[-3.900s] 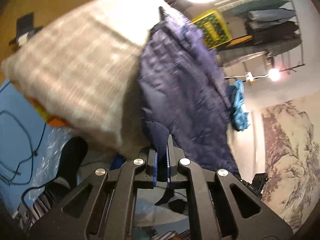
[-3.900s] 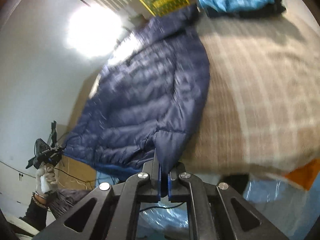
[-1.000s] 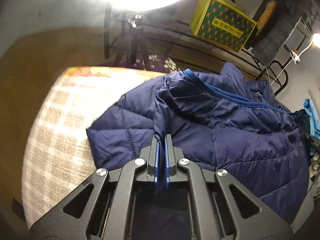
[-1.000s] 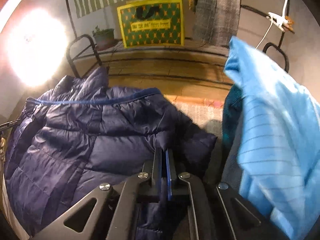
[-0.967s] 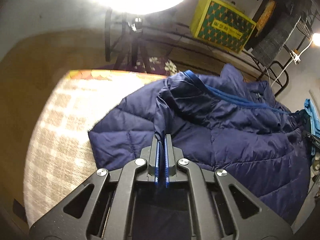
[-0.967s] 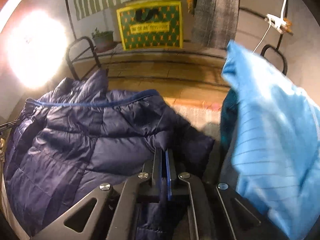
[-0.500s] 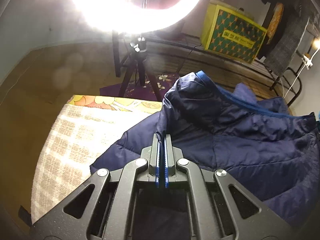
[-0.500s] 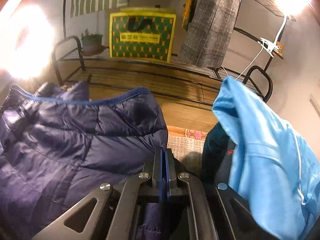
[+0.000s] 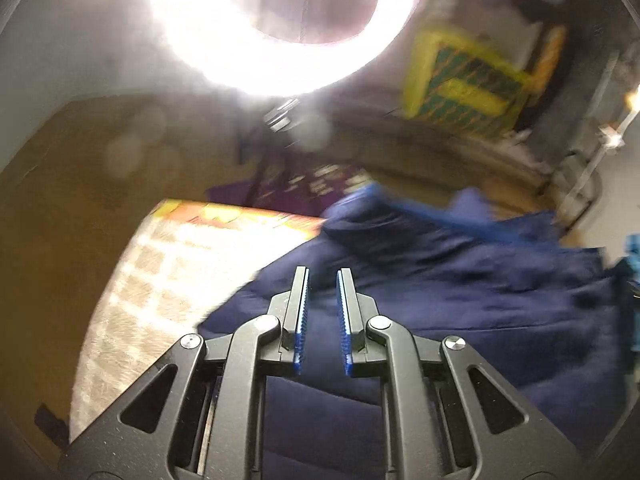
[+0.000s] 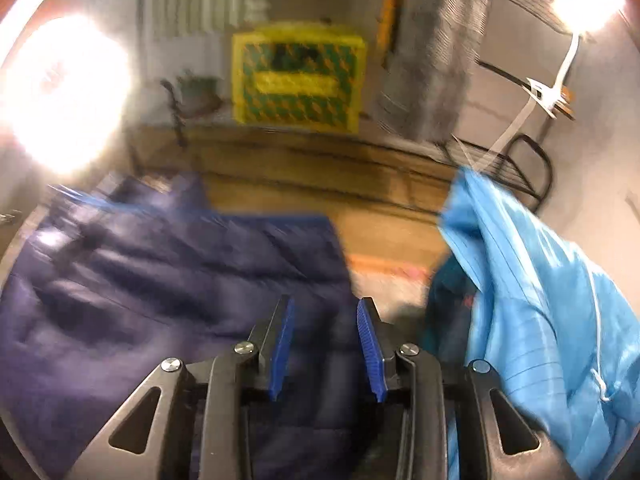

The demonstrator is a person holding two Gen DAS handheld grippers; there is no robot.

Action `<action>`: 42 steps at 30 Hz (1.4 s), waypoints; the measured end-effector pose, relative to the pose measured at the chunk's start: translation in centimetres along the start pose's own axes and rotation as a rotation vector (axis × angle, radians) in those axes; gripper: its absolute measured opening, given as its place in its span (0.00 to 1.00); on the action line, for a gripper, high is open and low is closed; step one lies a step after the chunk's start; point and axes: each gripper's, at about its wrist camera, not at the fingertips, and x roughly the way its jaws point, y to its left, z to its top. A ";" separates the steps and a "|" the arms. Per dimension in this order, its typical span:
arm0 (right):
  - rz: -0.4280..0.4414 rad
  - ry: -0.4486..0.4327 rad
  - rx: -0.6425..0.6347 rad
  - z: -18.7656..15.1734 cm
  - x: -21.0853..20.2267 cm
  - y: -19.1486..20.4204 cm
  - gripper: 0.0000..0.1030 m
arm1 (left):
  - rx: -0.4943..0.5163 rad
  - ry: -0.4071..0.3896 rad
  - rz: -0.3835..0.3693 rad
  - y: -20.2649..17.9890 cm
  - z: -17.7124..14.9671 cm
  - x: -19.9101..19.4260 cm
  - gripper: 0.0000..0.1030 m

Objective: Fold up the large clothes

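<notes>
In the left wrist view, the left hand-held gripper was seen released, its blue-lined fingers parted with nothing between them. It was held just above a navy quilted jacket, which was spread over a beige checked blanket and filled the frame from 3 to 6 o'clock. A brighter blue trim ran along the jacket's far edge at about 1 o'clock. The blanket lay bare from 8 to 10 o'clock. A ring light glared at 12 o'clock, and a yellow and green box was blurred at 2 o'clock.

In the right wrist view, the right hand-held gripper was likewise seen released, its fingers wide apart and empty. The jacket occupied the frame from 7 to 11 o'clock, its right edge passing beneath the gap between the fingers. A light blue garment was bunched at 3 to 5 o'clock, just beside the gripper, with a dark teal piece under it. The box was seen at 12 o'clock on a wooden shelf, and a grey checked cloth hung at 1 o'clock. Both views were smeared by motion.
</notes>
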 end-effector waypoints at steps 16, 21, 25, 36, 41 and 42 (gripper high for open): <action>0.156 0.063 -0.110 3.8 9.8 13.4 0.30 | 0.299 0.132 -0.126 -16.6 -5.6 8.1 0.12; 0.180 0.099 0.011 3.2 11.6 10.9 0.28 | 0.298 0.102 -0.124 -16.3 -5.8 8.1 0.12; 0.144 0.060 -0.032 3.3 8.7 11.0 0.31 | 0.274 0.102 -0.129 -15.9 -5.6 6.4 0.12; 0.147 0.015 0.201 -9.4 -8.4 1.6 0.56 | 0.380 0.082 -0.285 -20.0 -11.8 -2.6 0.12; 0.132 0.037 0.408 -16.9 -12.0 -2.3 0.73 | 0.497 0.058 -0.197 -22.4 -14.6 -0.5 0.12; 0.136 0.050 0.441 -18.0 -12.0 -2.8 0.73 | 0.532 0.017 -0.176 -22.6 -15.3 -0.4 0.12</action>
